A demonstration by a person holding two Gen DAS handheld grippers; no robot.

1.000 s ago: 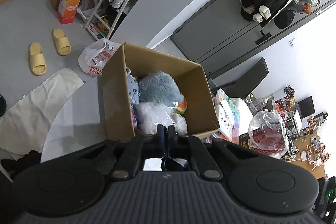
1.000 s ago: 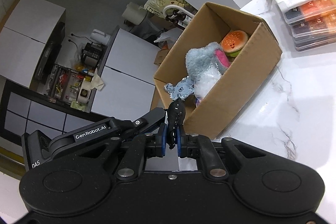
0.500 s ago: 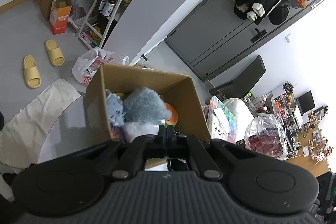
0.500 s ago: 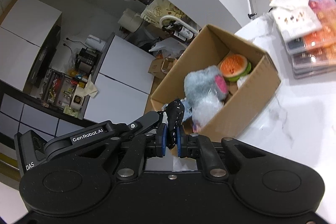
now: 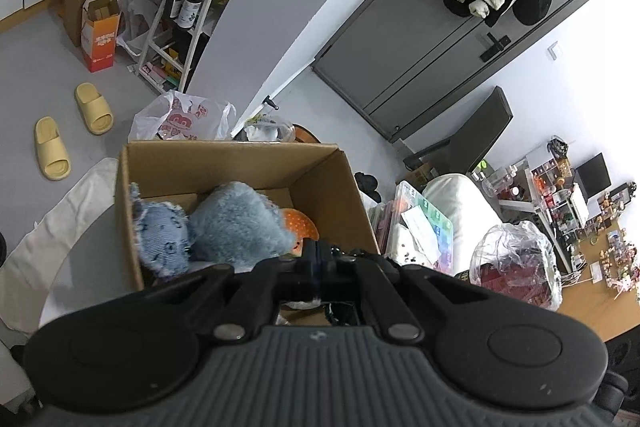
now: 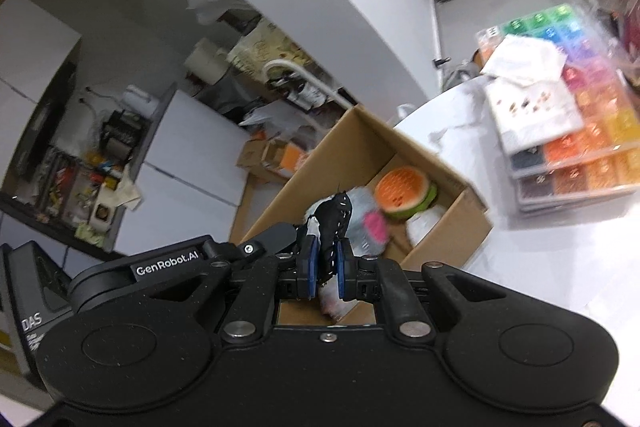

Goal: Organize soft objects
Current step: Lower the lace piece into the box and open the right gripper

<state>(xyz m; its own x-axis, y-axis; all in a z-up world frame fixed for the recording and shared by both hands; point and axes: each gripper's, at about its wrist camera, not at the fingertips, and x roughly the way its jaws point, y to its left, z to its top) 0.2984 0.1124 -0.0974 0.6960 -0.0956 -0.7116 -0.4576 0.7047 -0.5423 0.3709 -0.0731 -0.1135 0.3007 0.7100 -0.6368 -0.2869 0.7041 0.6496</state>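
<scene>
An open cardboard box (image 5: 168, 163) (image 6: 448, 231) stands on the white marble table. In it lie a fluffy blue plush (image 5: 236, 223), a denim-blue soft toy (image 5: 162, 233) and an orange burger plush (image 6: 404, 191) (image 5: 298, 225). My right gripper (image 6: 325, 263) is shut on a black soft item with white stitching (image 6: 334, 219), held over the box's near edge. My left gripper (image 5: 316, 259) is shut, its fingers pressed together over the box; a dark piece shows behind them, and I cannot tell whether it holds it. The left gripper also shows in the right wrist view (image 6: 276, 235).
A stack of colourful compartment cases (image 6: 576, 131) with a white cloth on top lies right of the box. A clear plastic bag (image 5: 516, 263) sits further right. Yellow slippers (image 5: 92, 103), a white rack (image 5: 176, 19) and bags are on the floor beyond the table.
Both grippers moved forward over the box, which now sits closer below them. The right gripper still holds the black item; the right view is motion-blurred.
</scene>
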